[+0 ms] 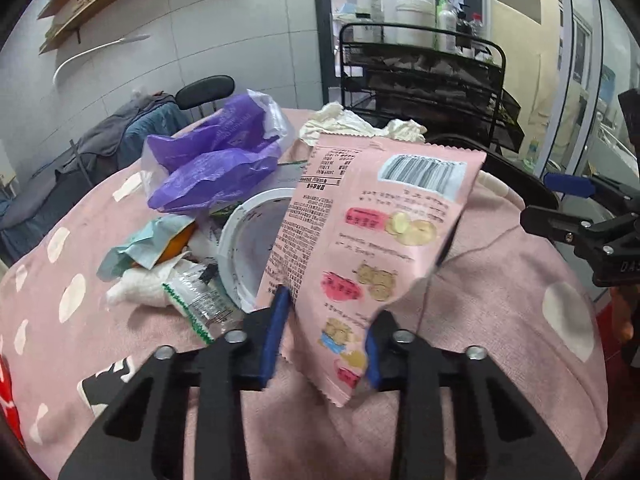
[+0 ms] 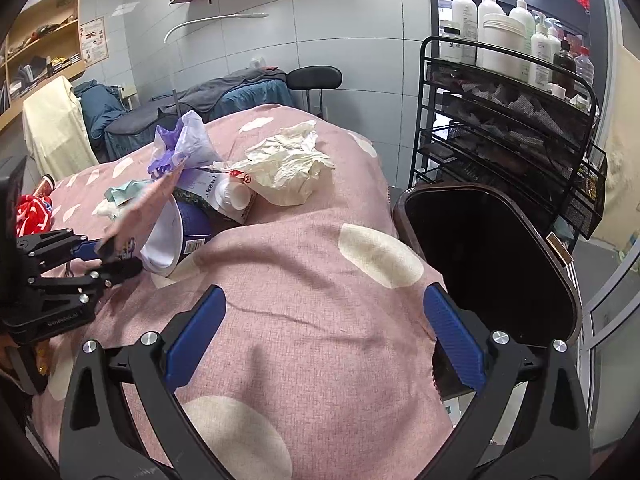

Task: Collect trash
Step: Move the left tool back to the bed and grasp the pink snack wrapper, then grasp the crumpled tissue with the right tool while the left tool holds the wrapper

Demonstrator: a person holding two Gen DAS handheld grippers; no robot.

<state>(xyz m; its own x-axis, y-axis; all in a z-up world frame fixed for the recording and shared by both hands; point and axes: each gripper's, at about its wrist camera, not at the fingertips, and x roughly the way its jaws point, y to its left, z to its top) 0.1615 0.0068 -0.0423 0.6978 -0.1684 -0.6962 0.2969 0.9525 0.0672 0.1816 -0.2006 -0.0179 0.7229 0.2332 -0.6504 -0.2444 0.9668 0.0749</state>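
From the left wrist, the left gripper [image 1: 326, 338] pinches one pink snack wrapper [image 1: 372, 236] between its two blue pads, holding it raised over the pink blanket [image 1: 500, 280]. Behind it lies the trash heap: one purple plastic bag [image 1: 216, 160], one white cup [image 1: 248, 240] on its side, one crumpled white paper [image 1: 352, 122].

From the right wrist, the right gripper [image 2: 324, 336] stands wide open with nothing between its fingers, above the blanket [image 2: 320, 300]. One dark bin [image 2: 492, 264] stands open just beside the bed, with one black wire rack [image 2: 512, 120] behind it. At far left the left gripper [image 2: 106, 256] clamps the wrapper [image 2: 148, 200] near the cup [image 2: 172, 240].
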